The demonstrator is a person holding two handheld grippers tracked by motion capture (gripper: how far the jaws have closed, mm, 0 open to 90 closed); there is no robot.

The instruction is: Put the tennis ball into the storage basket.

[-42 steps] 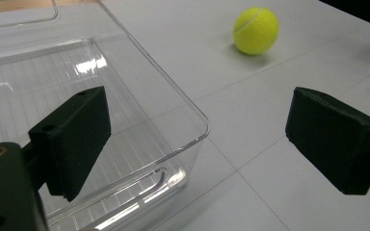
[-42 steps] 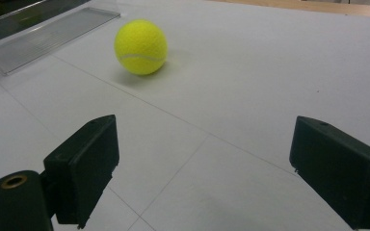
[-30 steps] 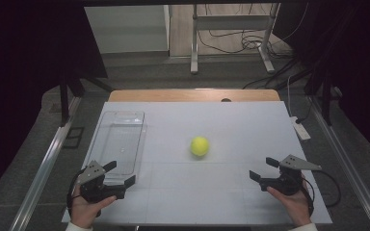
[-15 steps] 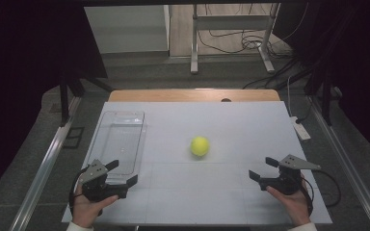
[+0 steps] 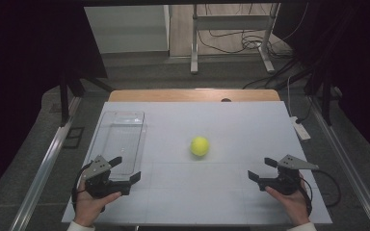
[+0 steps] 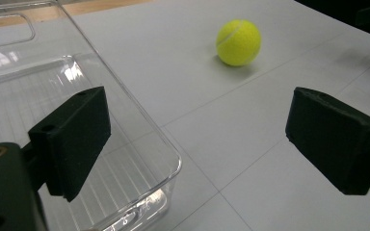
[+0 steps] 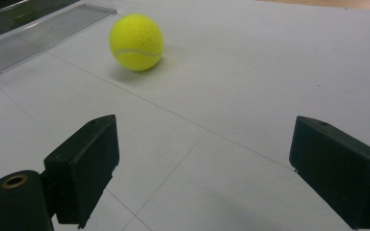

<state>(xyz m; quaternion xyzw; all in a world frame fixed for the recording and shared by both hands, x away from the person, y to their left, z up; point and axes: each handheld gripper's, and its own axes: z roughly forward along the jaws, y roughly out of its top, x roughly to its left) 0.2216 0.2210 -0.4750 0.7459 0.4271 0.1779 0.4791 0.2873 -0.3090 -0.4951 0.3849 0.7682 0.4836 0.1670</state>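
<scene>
Both tongs, left [image 5: 125,169] and right [image 5: 260,169], gape wide, empty; ball [image 5: 200,146] lies ahead between them (box [image 5: 107,126] beside the left). Next: reach, pinch.

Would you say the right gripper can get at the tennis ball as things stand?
Probably yes: the right gripper is open, and bare table lies between it and the tennis ball.

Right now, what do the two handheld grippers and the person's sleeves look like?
Both the left gripper and right gripper are black with two blocky, flat-faced jaws and a grey three-cornered top plate. A black cable loops from each. White cuffs show at both wrists.
</scene>
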